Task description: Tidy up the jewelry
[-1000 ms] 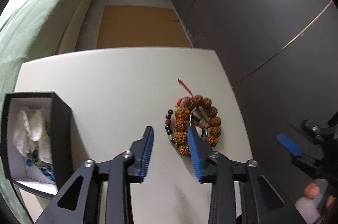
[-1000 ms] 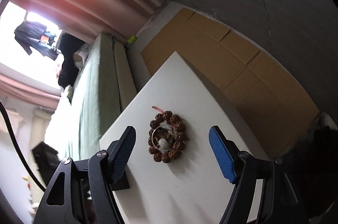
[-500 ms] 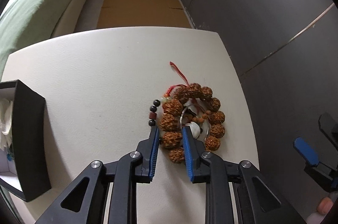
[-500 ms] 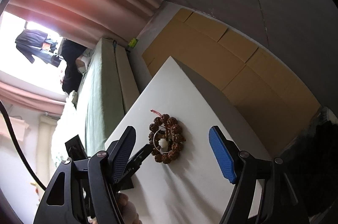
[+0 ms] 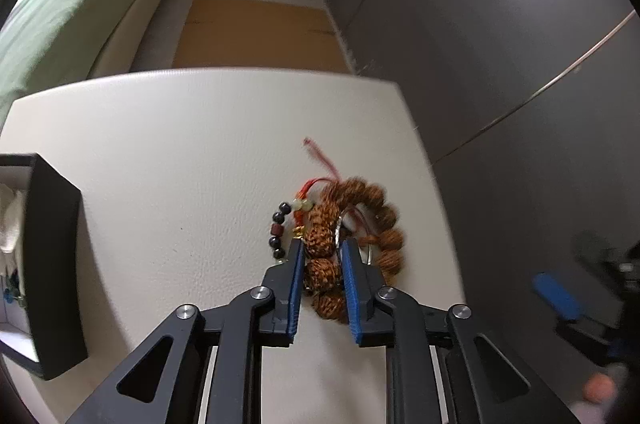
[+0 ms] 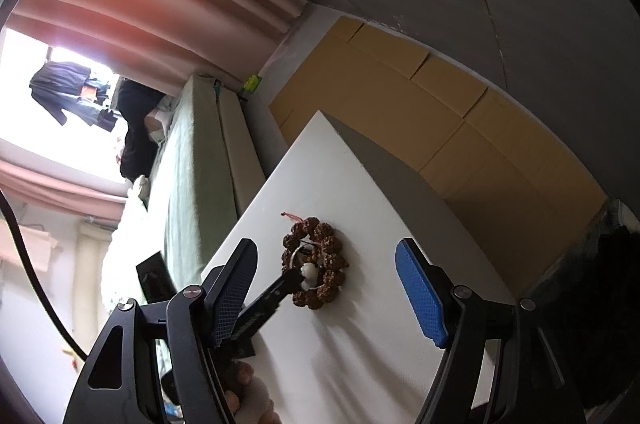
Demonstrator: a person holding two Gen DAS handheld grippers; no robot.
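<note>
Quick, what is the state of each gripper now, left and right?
Left gripper: jaws closing around the brown bead bracelet, beads between the pads.
Right gripper: jaws open, holding nothing, above the white table.

Bare tabletop between black box and bracelet

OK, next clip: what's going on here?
A person with a handheld gripper in each hand is tidying jewelry on a white table. The left gripper is closing on the near side of a brown beaded bracelet, beads between its blue pads. The right gripper hangs open, empty. An open black box waits at left.
</note>
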